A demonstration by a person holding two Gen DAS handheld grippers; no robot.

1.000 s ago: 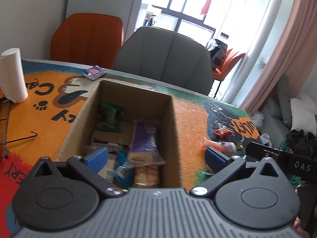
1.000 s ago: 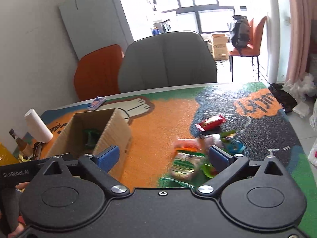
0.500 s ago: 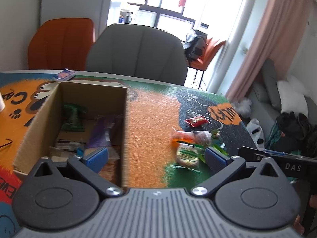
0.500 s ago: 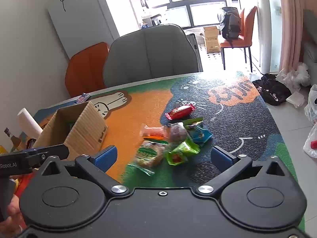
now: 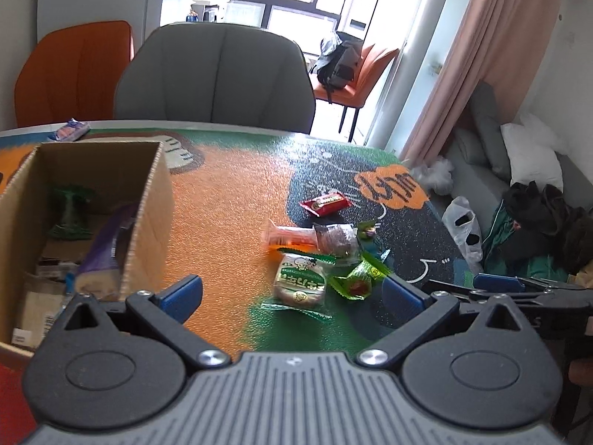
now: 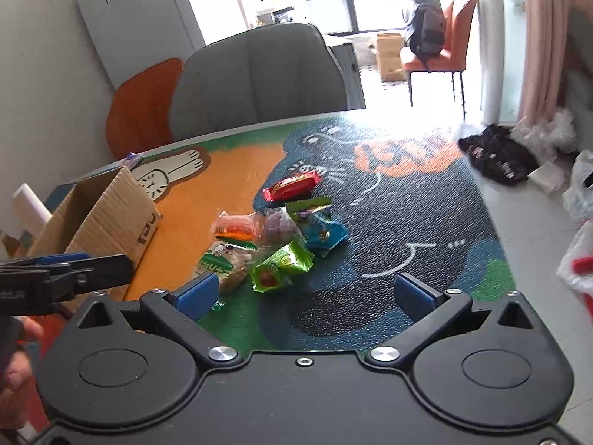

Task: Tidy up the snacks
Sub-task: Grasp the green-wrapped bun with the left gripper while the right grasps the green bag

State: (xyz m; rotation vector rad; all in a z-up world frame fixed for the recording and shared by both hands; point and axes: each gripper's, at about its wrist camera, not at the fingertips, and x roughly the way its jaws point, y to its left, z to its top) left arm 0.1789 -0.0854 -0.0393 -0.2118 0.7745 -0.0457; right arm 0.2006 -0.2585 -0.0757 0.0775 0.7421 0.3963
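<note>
A pile of snack packets lies on the cartoon table mat: a red bar [image 5: 325, 203] [image 6: 291, 185], an orange packet [image 5: 289, 239] [image 6: 237, 227], a green-and-white packet [image 5: 300, 280] [image 6: 221, 261], a green candy packet [image 5: 357, 278] [image 6: 281, 265] and a blue packet [image 6: 324, 231]. An open cardboard box [image 5: 148, 200] [image 6: 100, 215] at the left holds several snacks, one purple [image 5: 107, 244]. My left gripper [image 5: 291, 298] is open and empty, just short of the pile. My right gripper [image 6: 304, 293] is open and empty, near the green packets.
A grey chair [image 5: 215, 78] and an orange chair [image 5: 74, 70] stand behind the table. A small blue packet [image 5: 68, 130] lies at the far edge. A white roll [image 6: 27, 204] stands left of the box. Bags and clothes lie on the floor at the right [image 6: 496, 154].
Both grippers have swung right, away from the box and toward the snack pile. The pile now sits closer and more central in both views. Both stay open and empty.
</note>
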